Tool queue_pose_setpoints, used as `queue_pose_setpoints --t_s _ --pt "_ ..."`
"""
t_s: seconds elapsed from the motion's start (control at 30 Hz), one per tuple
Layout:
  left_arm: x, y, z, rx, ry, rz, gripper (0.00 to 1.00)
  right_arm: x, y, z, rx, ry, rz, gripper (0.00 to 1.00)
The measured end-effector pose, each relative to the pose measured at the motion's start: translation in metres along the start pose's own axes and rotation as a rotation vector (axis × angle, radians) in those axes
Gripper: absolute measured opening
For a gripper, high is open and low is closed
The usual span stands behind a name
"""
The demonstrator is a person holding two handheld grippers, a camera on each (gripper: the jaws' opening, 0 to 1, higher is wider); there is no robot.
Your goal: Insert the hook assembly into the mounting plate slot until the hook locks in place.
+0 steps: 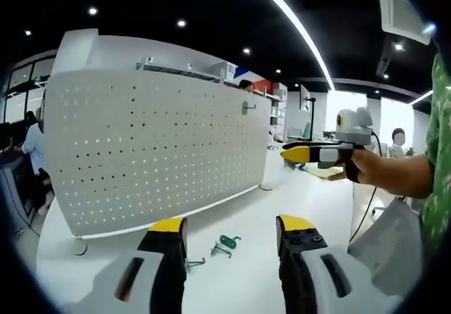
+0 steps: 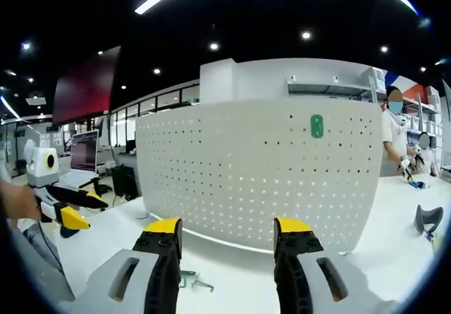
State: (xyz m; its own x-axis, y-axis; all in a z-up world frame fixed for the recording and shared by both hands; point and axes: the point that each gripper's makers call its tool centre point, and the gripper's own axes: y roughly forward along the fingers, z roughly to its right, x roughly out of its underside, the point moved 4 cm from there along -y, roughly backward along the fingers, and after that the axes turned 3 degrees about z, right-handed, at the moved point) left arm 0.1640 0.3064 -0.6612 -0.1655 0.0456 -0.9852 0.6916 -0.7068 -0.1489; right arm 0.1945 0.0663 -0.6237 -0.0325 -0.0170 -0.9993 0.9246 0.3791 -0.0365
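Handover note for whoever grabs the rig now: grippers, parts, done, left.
Left gripper: open, empty, above the table.
Right gripper: open, empty, facing the pegboard.
Loose hooks lie on the table in front of the pegboard, between the left jaws.
Done: one green hook already sits high on the pegboard.
Left: pick up a loose hook and lock it into a slot.

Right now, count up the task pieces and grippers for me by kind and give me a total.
White pegboards: 1
Green hooks mounted on the pegboard: 1
Green hooks lying on the table: 1
Grippers: 2, left gripper and right gripper
Total: 5
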Motion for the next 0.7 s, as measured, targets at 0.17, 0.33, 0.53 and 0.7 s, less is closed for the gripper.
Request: queue_pose_setpoints --t_s 0.17,0.33,0.53,0.7 --pt "0.012 0.009 -0.009 -0.013 0.008 -0.034 0.47 0.0 -0.001 -0.001 0.0 -0.002 0.003 0.52" --pt "0.028 0.016 -0.017 -0.026 0.008 -0.076 0.44 0.0 -0.001 -0.002 -0.003 -0.003 0.0 0.51" --pt "0.044 0.025 -0.024 -0.044 0.001 -0.125 0.4 0.002 -0.001 -0.002 -0.003 -0.006 -0.006 0.51" --pt "0.059 0.034 -0.033 -0.054 -0.01 -0.175 0.39 0.004 -0.002 -0.003 -0.003 -0.008 -0.01 0.5"
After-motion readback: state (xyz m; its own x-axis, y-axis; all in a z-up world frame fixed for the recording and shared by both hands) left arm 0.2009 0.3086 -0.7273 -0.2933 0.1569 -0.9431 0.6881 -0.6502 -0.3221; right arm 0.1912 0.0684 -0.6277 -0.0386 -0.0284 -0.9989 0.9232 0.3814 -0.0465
